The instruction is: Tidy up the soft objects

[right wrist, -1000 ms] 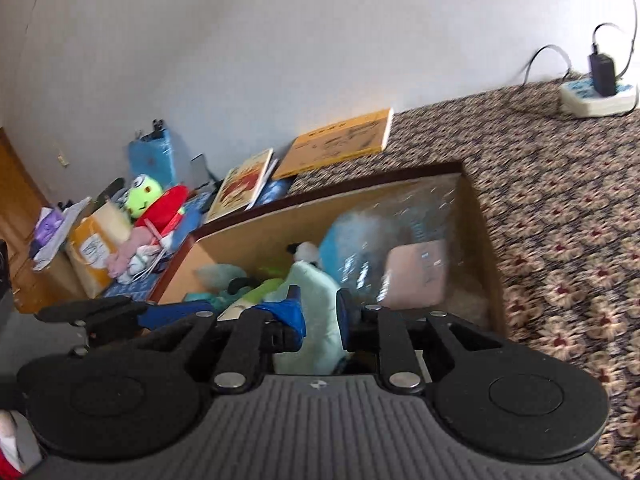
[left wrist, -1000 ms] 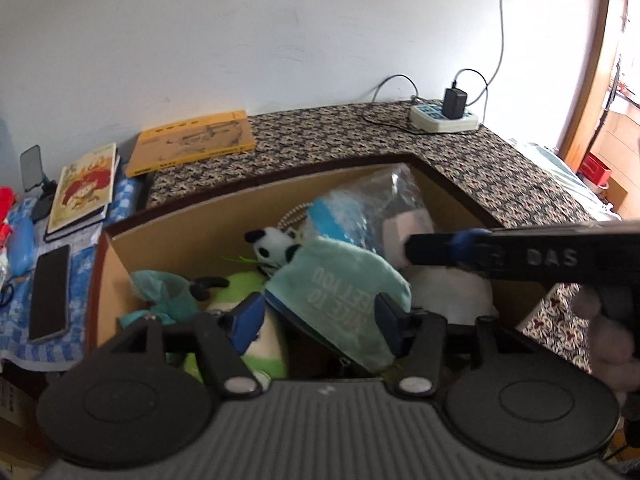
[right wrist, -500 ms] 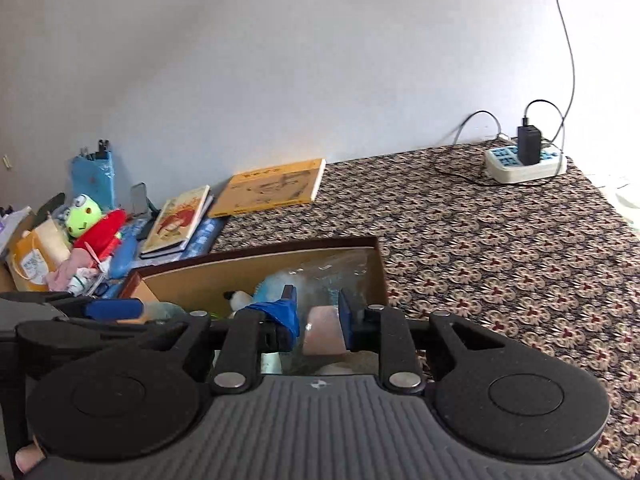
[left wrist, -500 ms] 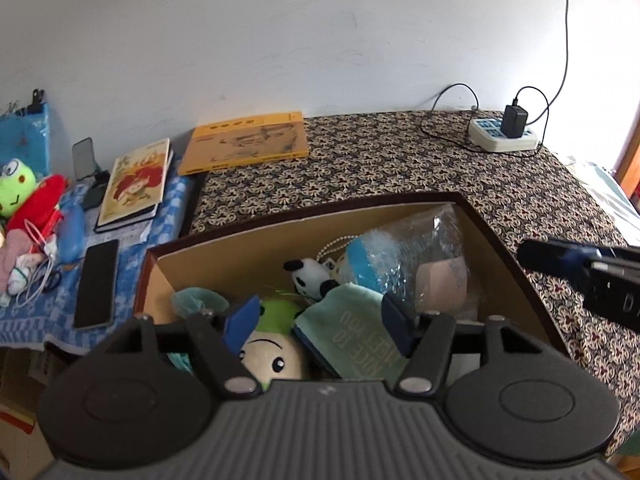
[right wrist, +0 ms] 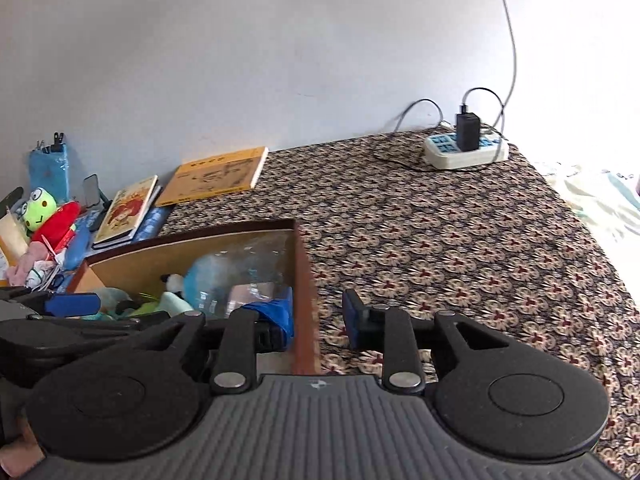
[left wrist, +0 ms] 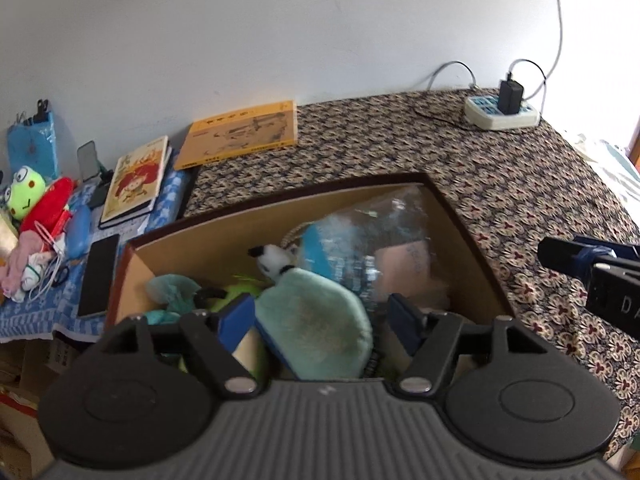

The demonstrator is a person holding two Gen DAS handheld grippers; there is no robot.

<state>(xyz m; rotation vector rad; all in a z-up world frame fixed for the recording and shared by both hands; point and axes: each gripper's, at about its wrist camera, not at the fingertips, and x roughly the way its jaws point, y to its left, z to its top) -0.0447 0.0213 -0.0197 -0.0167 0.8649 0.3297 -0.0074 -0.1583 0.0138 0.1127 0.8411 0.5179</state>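
Over the cardboard box (left wrist: 460, 216), left wrist view:
Left gripper (left wrist: 324, 320): jaws spread, holding nothing, above the mint plush cushion (left wrist: 316, 320).
Box contents: panda toy (left wrist: 272, 258) at 12 o'clock of the cushion; clear bag (left wrist: 368, 248) at 1 o'clock.
Outside box: frog plush (left wrist: 24, 192) at 9 o'clock, on the blue cloth (left wrist: 32, 320).

Right wrist view:
Right gripper (right wrist: 316, 316): jaws spread, straddling the box's right wall, holding nothing.
Power strip (right wrist: 466, 152): at 1 o'clock on the patterned cover (right wrist: 460, 240).

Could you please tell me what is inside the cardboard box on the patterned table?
The cardboard box holds a mint plush pad, a small panda toy, a green plush, teal fabric and a clear plastic bag with blue and pink items. Anything beneath them is covered.
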